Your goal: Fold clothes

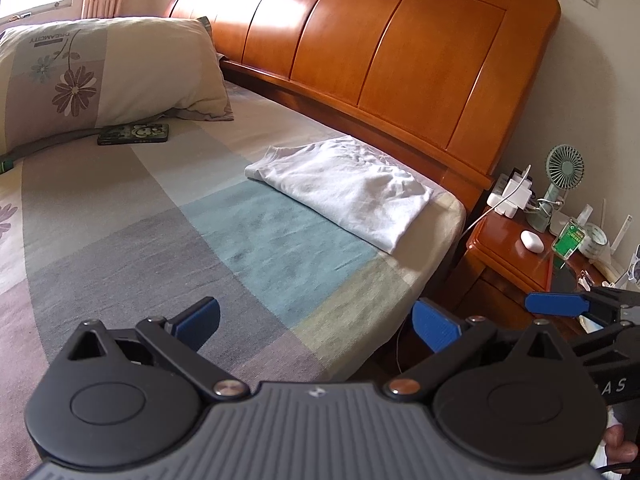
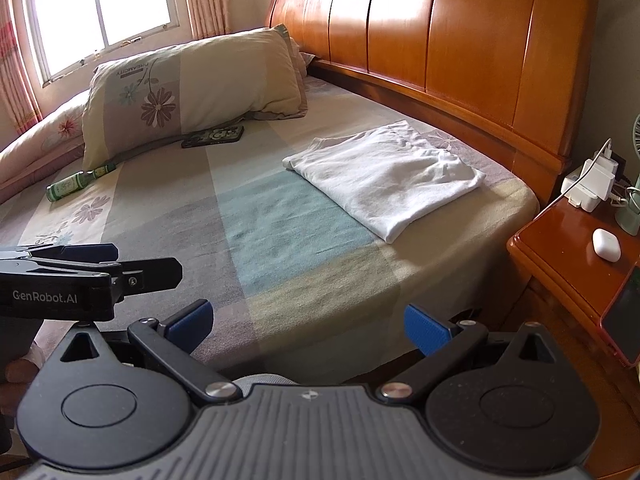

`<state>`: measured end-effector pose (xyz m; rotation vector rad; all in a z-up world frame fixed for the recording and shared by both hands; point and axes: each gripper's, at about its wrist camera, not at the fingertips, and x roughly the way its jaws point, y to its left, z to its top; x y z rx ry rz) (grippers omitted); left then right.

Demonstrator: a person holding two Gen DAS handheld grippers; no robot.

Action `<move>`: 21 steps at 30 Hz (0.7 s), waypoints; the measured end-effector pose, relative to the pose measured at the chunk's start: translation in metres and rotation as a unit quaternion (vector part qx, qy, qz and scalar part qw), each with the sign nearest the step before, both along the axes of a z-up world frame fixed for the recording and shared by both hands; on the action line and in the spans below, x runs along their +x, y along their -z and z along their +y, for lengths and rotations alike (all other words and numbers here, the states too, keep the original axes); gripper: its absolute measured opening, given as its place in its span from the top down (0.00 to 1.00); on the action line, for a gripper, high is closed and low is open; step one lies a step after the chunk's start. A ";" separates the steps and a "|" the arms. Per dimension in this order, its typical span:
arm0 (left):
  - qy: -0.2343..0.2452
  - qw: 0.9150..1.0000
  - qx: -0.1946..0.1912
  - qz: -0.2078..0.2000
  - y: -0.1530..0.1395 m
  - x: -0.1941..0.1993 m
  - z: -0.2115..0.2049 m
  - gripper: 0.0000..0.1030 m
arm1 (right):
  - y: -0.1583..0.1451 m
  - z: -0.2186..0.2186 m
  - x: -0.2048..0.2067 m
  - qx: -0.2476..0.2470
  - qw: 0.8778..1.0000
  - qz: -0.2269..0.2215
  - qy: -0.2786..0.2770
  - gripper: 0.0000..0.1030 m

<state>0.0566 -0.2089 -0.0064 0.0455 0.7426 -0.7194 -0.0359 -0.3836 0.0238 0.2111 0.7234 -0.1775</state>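
Resting at two o'clock near the headboard [image 2: 460, 40], the white shirt [image 2: 384, 176] lies folded. Left gripper [image 1: 316, 320] and right gripper [image 2: 308, 324] both gape wide, empty; judged finished, withdraw without snagging.

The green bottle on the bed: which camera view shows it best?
The right wrist view. There the green bottle lies whole on the bed, in front of the pillow. The left wrist view shows only a small green piece at its left edge, too little to tell what it is.
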 end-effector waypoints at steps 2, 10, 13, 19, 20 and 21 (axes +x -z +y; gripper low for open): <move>0.001 1.000 0.001 -0.001 0.000 0.000 -0.001 0.01 | 0.001 -0.001 0.000 0.001 1.000 0.001 0.000 0.00; 0.005 1.000 0.004 -0.001 0.001 0.000 -0.002 0.01 | 0.001 -0.001 0.000 0.001 1.000 -0.003 -0.001 0.00; 0.006 1.000 0.005 -0.003 0.000 -0.001 -0.003 0.01 | 0.000 -0.001 0.000 0.003 1.000 -0.004 -0.001 0.00; 0.006 1.000 0.006 -0.011 0.000 -0.002 -0.005 0.01 | 0.000 -0.002 -0.001 0.004 1.000 -0.005 0.000 0.00; 0.006 1.000 0.006 -0.012 0.000 -0.002 -0.005 0.01 | 0.000 -0.003 -0.001 0.004 1.000 -0.005 0.000 0.00; 0.006 1.000 0.007 -0.012 0.000 -0.002 -0.005 0.01 | 0.000 -0.003 -0.001 0.004 1.000 -0.005 0.000 0.00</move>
